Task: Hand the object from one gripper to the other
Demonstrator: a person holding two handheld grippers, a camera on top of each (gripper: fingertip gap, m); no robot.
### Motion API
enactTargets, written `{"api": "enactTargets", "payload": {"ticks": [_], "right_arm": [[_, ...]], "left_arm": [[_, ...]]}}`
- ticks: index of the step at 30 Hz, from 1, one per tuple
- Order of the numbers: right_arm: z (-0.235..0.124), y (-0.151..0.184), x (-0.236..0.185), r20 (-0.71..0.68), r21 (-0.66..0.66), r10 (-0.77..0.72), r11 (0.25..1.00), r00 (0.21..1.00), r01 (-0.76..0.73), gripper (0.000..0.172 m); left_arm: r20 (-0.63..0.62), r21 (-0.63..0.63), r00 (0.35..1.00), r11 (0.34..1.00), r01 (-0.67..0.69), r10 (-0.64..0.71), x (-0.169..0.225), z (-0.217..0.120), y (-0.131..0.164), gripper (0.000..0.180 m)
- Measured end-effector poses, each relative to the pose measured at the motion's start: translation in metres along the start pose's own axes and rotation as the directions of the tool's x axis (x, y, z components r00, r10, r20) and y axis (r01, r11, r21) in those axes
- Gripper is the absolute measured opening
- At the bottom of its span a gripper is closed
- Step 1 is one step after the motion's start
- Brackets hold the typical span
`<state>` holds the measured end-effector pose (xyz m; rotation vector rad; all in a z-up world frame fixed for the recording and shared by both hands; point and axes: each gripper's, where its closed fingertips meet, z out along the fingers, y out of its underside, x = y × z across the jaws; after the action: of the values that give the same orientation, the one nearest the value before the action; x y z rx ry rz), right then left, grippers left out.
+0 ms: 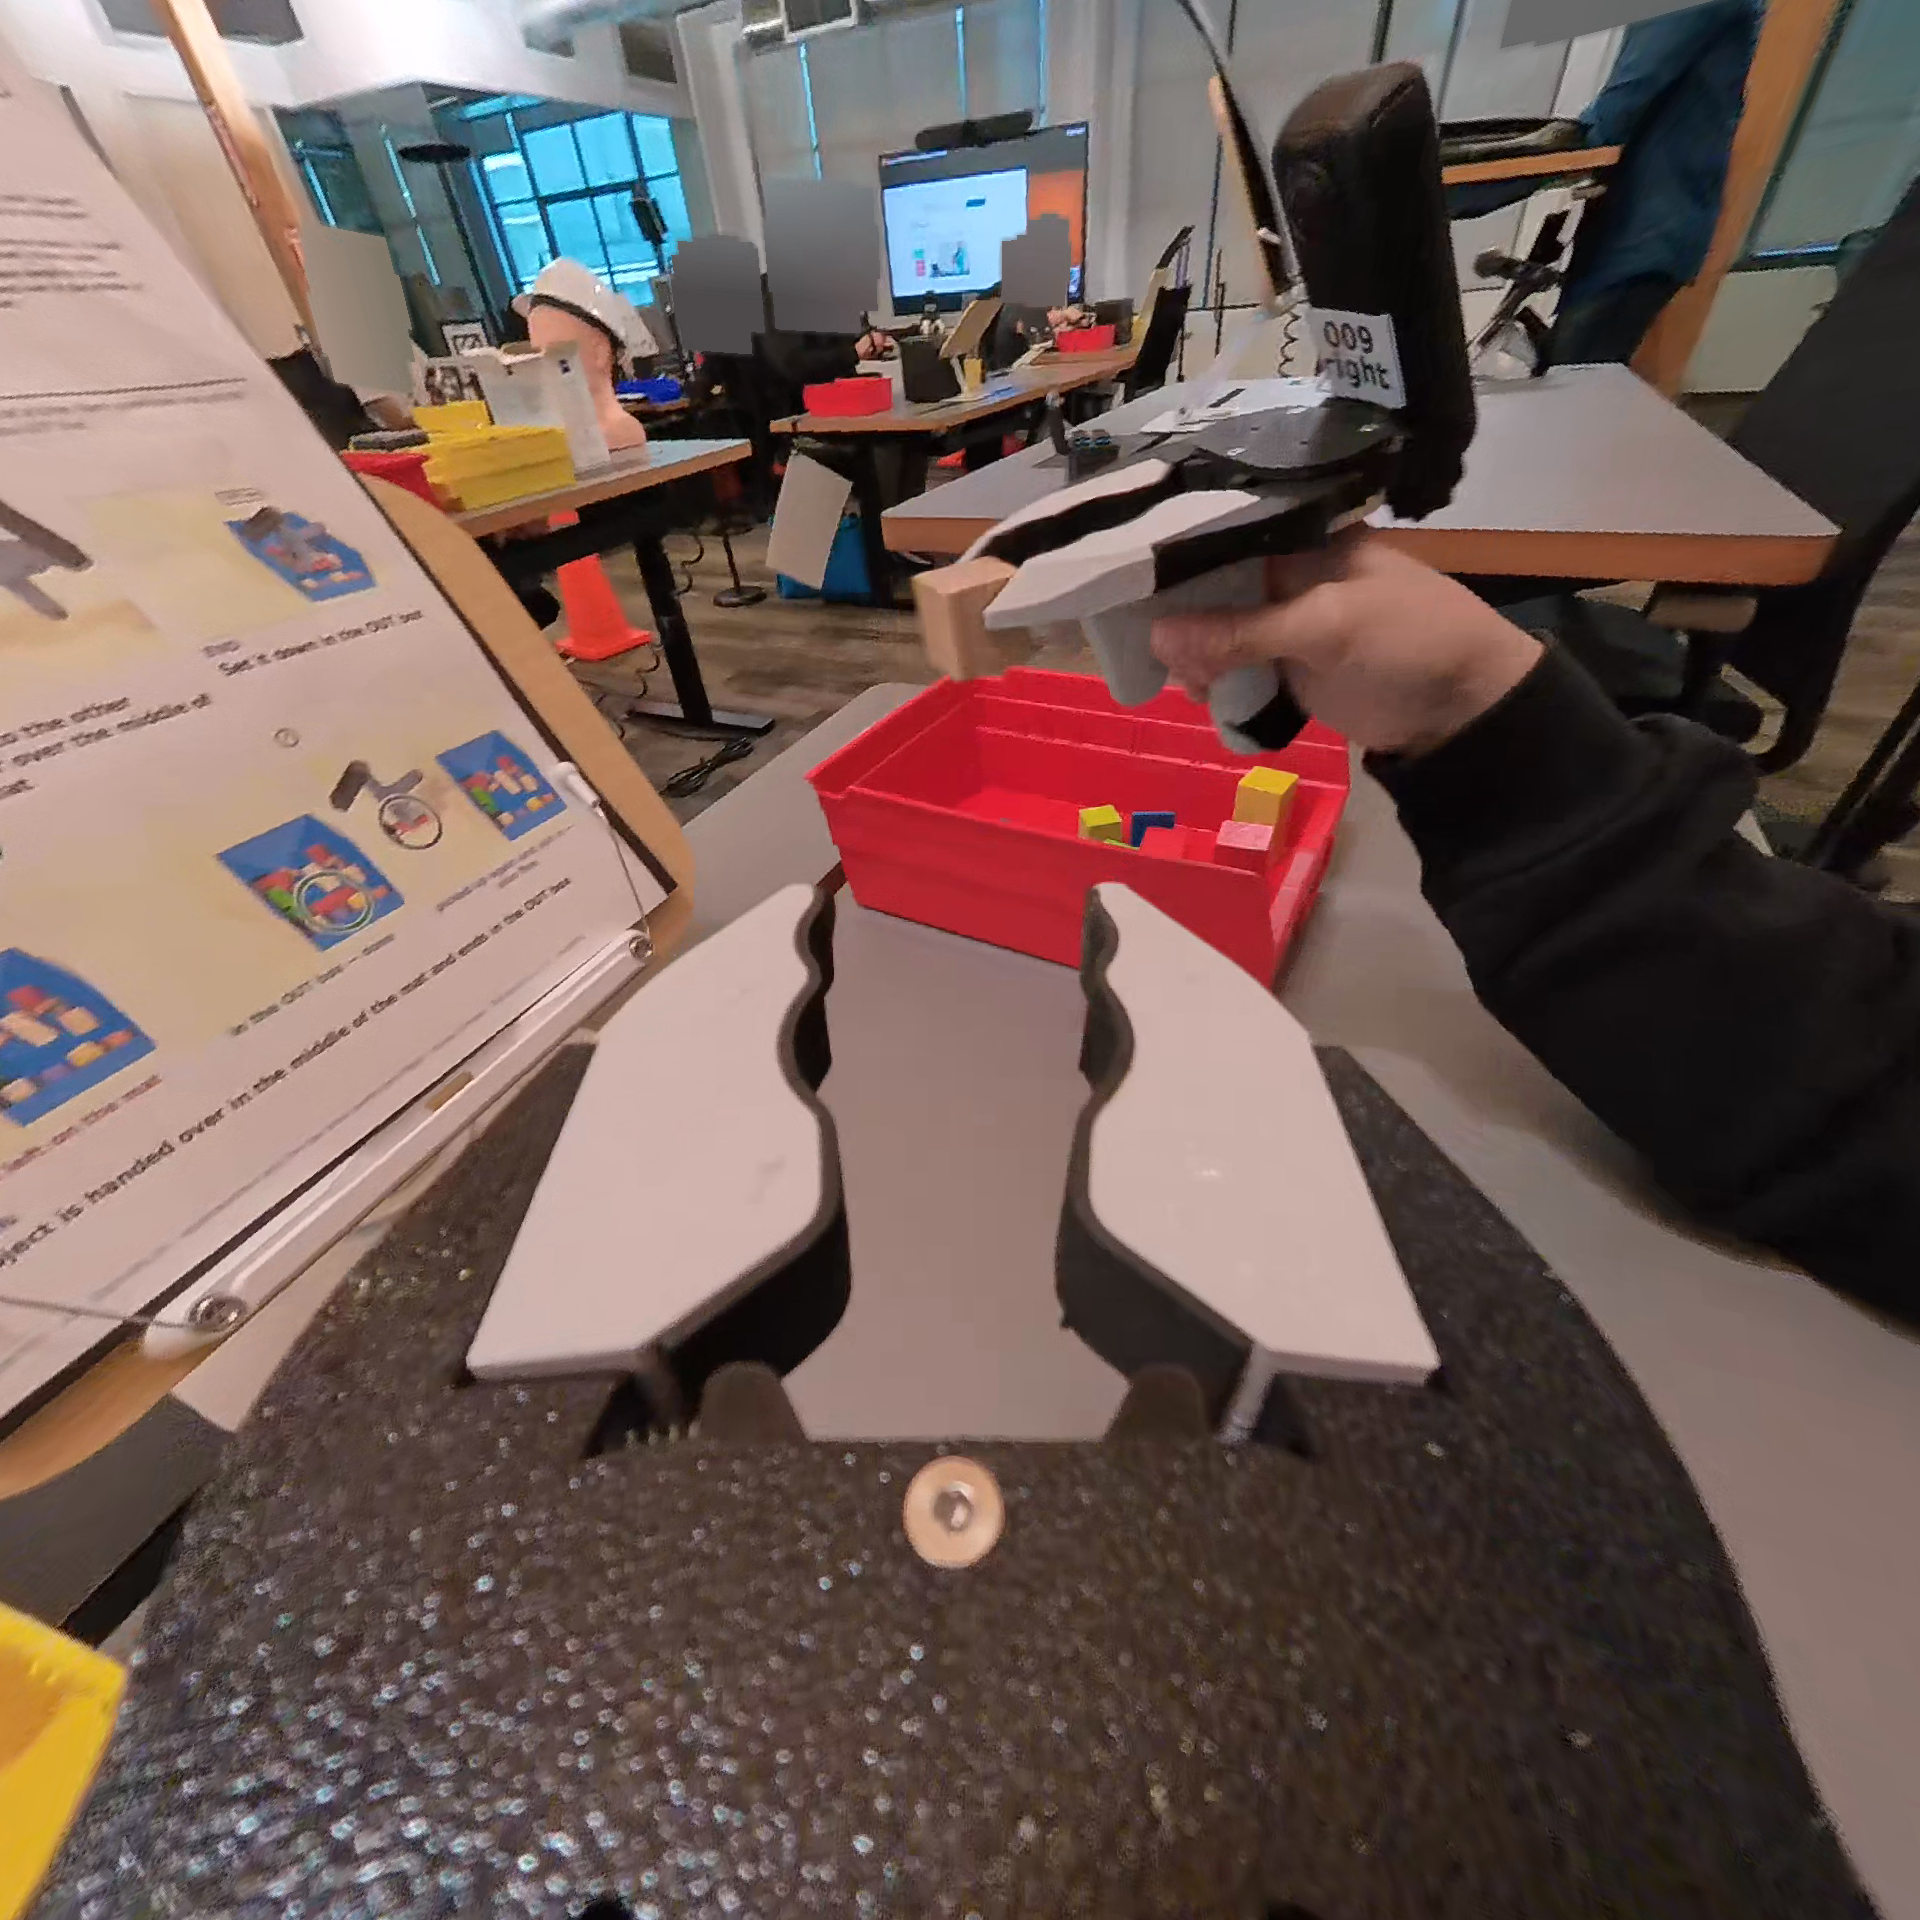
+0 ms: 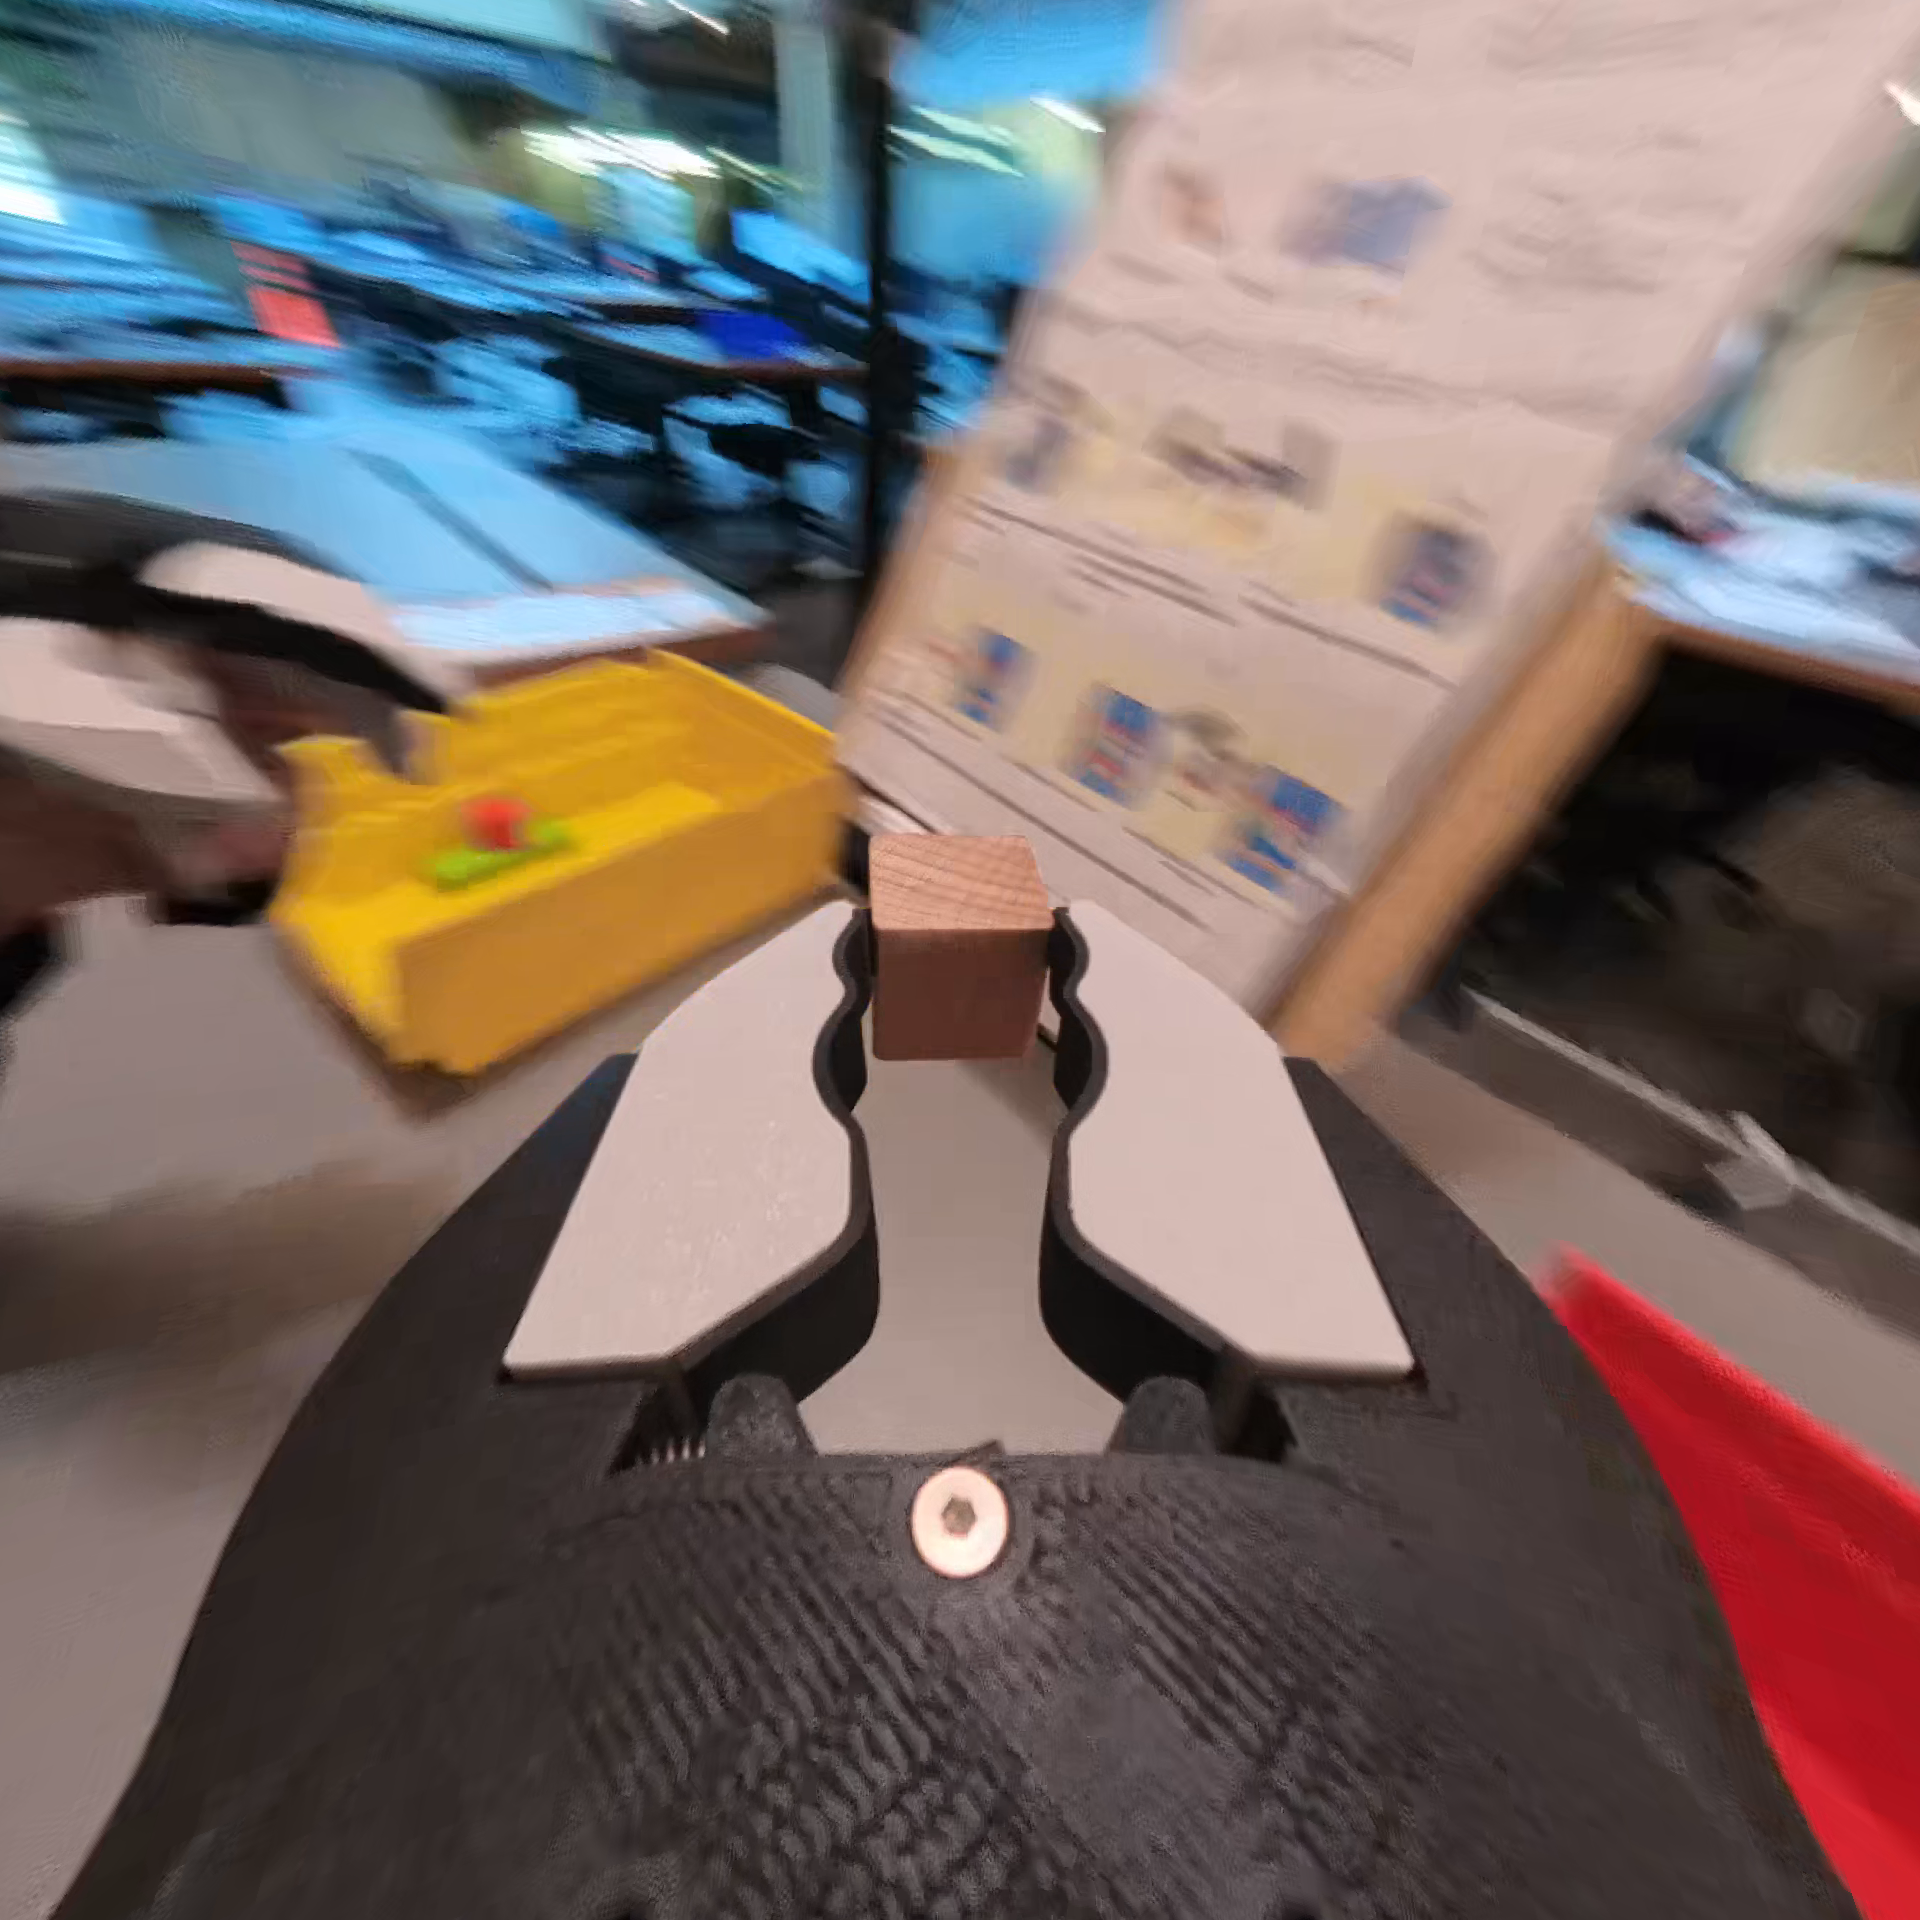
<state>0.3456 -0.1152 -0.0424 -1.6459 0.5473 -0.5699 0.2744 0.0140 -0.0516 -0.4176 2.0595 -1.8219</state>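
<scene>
While the right claw (image 2: 958, 961) grips a plain wooden block (image 2: 956, 951) between its pads, held in the air above the far left corner of a red bin (image 1: 1049, 904), the left claw (image 1: 956, 997) stands apart with nothing in it, low over the grey tabletop (image 1: 961, 1195). Coloured blocks (image 1: 1195, 821) lie in the red bin. A yellow bin (image 2: 561, 883) sits to the left, an instruction board (image 1: 260, 727) behind.
</scene>
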Motion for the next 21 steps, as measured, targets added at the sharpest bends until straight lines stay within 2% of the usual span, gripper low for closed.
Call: {"api": "enactTargets", "payload": {"ticks": [3,6,10,13,15,16,18,21], "right_arm": [[-0.056,0.052,0.092,-0.377,-0.173,0.057,0.976,0.925,-0.131,0.033],[-0.107,0.101,0.146,-0.57,-0.261,0.056,0.934,0.82,-0.245,0.033],[-0.13,0.15,0.173,-0.644,-0.308,0.081,0.882,0.761,-0.355,0.033],[-0.125,0.174,0.175,-0.641,-0.366,0.078,0.843,0.763,-0.394,0.033],[-0.127,0.189,0.173,-0.648,-0.438,0.055,0.789,0.76,-0.43,0.033],[-0.128,0.191,0.173,-0.653,-0.463,0.031,0.775,0.757,-0.431,0.034],[-0.126,0.185,0.175,-0.654,-0.465,-0.004,0.791,0.756,-0.398,0.047],[-0.117,0.171,0.168,-0.627,-0.44,0.016,0.818,0.779,-0.372,0.051]], "left_arm": [[0.002,-0.024,0.999,0.999,0.04,-0.04,-0.004,0.003,0.007,0.043],[-0.004,-0.057,0.997,0.996,0.071,-0.071,-0.006,0.007,0.016,0.04],[-0.013,-0.082,0.996,0.993,0.084,-0.085,-0.006,0.012,0.023,0.037],[0.016,-0.118,0.996,0.989,0.093,-0.091,-0.011,0.014,0.031,0.037],[0.018,-0.126,0.995,0.987,0.102,-0.101,-0.012,0.014,0.033,0.038],[0.02,-0.121,0.994,0.987,0.107,-0.105,-0.013,0.013,0.032,0.038],[0.036,-0.108,0.993,0.987,0.118,-0.114,-0.016,0.01,0.03,0.038],[0.068,-0.101,0.988,0.985,0.143,-0.136,-0.025,0.002,0.028,0.038]]}}
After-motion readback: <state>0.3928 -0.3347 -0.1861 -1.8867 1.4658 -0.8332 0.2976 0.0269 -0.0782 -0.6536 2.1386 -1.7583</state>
